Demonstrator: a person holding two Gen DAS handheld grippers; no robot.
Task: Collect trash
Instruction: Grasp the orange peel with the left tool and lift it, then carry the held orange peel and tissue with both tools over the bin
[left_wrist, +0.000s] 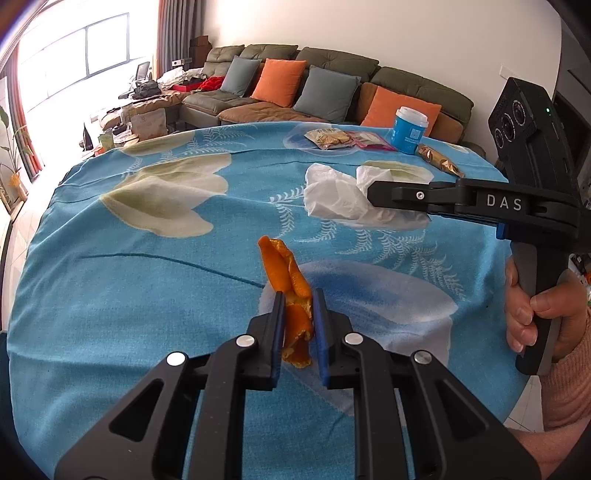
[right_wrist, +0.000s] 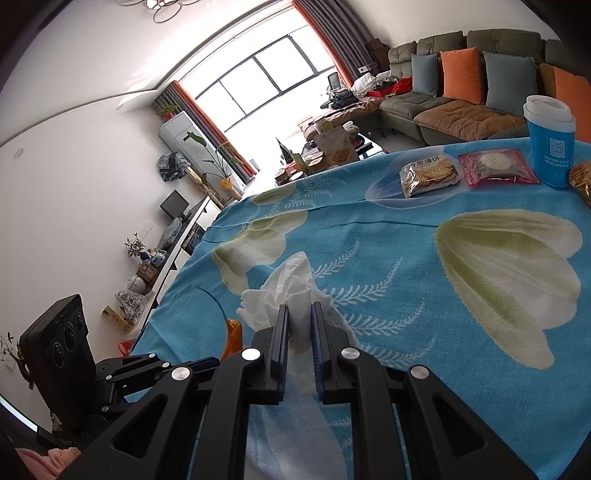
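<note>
While the left gripper (left_wrist: 298, 295) sits closest to the camera over the blue flowered tablecloth (left_wrist: 129, 295), its jaws are pinching a curled strip of orange peel (left_wrist: 286, 277), with most of the peel sticking out past the fingertips and hanging just above the cloth. Bit further out, the right gripper (right_wrist: 300, 310) comes in from the right side, a hand (left_wrist: 528, 310) wrapped round its handle, and its jaws are clamped on a crumpled white tissue (left_wrist: 332, 195) that bunches out ahead of the tips. From the right wrist view you can see the tissue squeezed flat between the two pads, and the peel just peeks out at the left. Past that, near the far edge of the table, there's a cracker packet (right_wrist: 430, 175), a pink packet (right_wrist: 496, 166), a blue cup with a white lid (right_wrist: 550, 144) and a gold wrapper (left_wrist: 439, 160), all close together. Behind it all is a sofa (left_wrist: 332, 85) with orange and grey cushions
</note>
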